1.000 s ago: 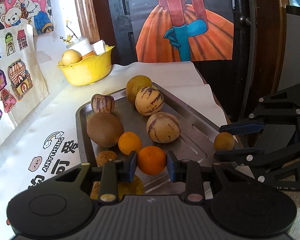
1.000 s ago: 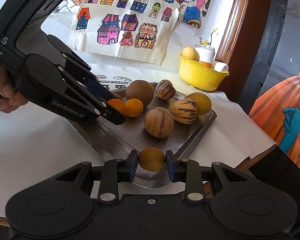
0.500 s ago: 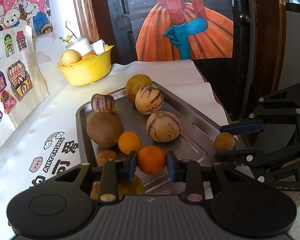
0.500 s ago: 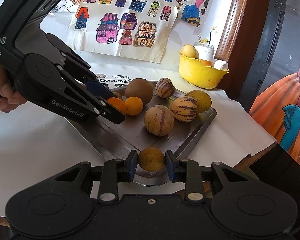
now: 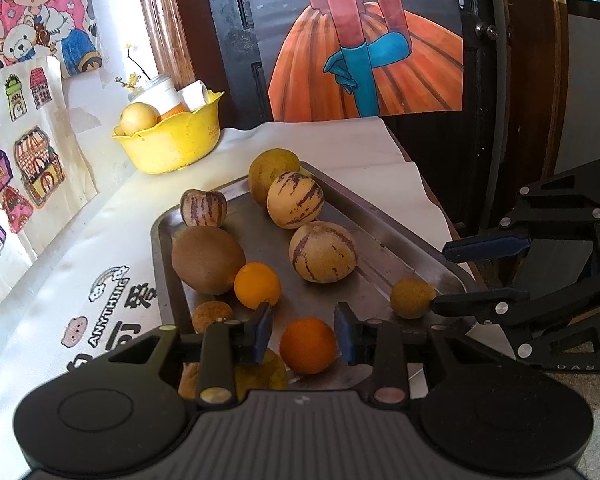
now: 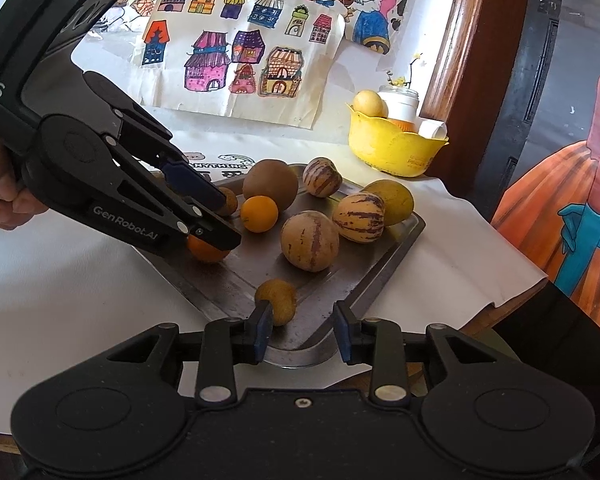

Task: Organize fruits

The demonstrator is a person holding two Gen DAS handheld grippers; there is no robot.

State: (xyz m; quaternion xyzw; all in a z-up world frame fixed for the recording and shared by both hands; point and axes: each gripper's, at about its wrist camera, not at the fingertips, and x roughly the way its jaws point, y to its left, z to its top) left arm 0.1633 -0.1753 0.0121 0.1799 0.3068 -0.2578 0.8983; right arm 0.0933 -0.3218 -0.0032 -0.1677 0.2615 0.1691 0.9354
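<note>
Both tongs newly parted since a second ago, left tongs (image 5: 302, 336) open around orange (image 5: 308, 345), right tongs (image 6: 302, 332) open, brown fruit (image 6: 276, 301) against left pad, both fruits lying on metal tray (image 6: 396, 246), table (image 6: 60, 280) beneath

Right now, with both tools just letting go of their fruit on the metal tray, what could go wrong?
1. The round orange fruit lies loose between the left tool pads, which have just been opening; pulling back carelessly could knock it rolling.
2. The small brownish-yellow round fruit rests at the steel tray near corner, against one right tool pad; it might roll over the low rim.
</note>
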